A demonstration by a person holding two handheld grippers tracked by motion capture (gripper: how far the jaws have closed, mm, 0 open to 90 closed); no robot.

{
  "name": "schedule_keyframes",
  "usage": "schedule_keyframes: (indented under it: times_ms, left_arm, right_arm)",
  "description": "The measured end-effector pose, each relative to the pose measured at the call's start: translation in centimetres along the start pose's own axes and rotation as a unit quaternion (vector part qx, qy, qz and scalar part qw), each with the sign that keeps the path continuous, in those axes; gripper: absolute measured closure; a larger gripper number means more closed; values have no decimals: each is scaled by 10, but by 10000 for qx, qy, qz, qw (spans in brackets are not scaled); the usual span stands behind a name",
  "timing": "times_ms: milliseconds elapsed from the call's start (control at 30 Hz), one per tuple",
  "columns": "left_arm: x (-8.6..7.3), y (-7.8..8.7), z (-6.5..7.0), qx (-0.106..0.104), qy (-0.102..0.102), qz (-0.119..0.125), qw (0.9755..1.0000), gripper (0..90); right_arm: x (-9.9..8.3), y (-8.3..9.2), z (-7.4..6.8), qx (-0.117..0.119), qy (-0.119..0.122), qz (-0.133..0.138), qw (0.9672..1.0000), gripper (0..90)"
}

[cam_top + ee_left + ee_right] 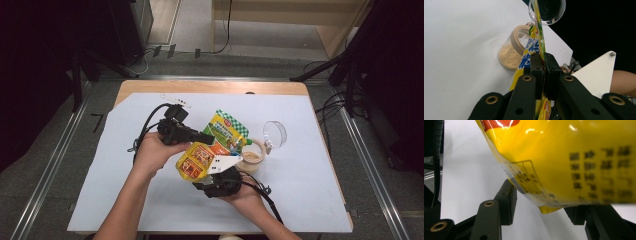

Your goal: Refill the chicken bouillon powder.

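Note:
A yellow and green snack pouch (215,142) is held up over the white sheet, tilted toward a small jar (252,159). My left gripper (209,138) comes in from the left and is shut on the pouch's edge; in the left gripper view both pads (537,72) squeeze the thin foil (534,47). My right gripper (212,175) sits below the pouch's bottom end. In the right gripper view its fingers (507,200) stand apart, and the pouch's yellow lower corner (549,208) hangs between them (541,200). The jar (511,53) holds beige powder and has no lid on.
A clear round lid (275,134) lies to the right of the jar, also seen as the lid (547,11) in the left gripper view. The white sheet (125,180) covers a wooden table (210,87). A small white strip (176,100) lies at the back.

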State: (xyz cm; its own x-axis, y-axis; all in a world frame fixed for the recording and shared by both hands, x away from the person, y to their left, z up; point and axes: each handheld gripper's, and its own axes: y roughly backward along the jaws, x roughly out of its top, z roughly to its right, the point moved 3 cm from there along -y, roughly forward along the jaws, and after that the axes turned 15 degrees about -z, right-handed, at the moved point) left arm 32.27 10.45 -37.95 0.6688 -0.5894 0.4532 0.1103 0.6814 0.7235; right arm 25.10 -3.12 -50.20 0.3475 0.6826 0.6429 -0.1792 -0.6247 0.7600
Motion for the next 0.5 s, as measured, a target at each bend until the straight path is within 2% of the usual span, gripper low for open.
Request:
schedule_keyframes:
  times_ms: [100,367,500]
  left_arm:
    - [-1,1,1,119,-115,-57,9998,888]
    - [-4,6,-1,-33,-149,39,9999,893]
    - [-6,13,-5,10,-104,157,9998,893]
  right_arm:
    - [0,2,1,2,-74,67,9999,503]
    - [1,7,3,10,-110,175,9998,500]
    - [1,10,4,-72,-92,226,9997,499]
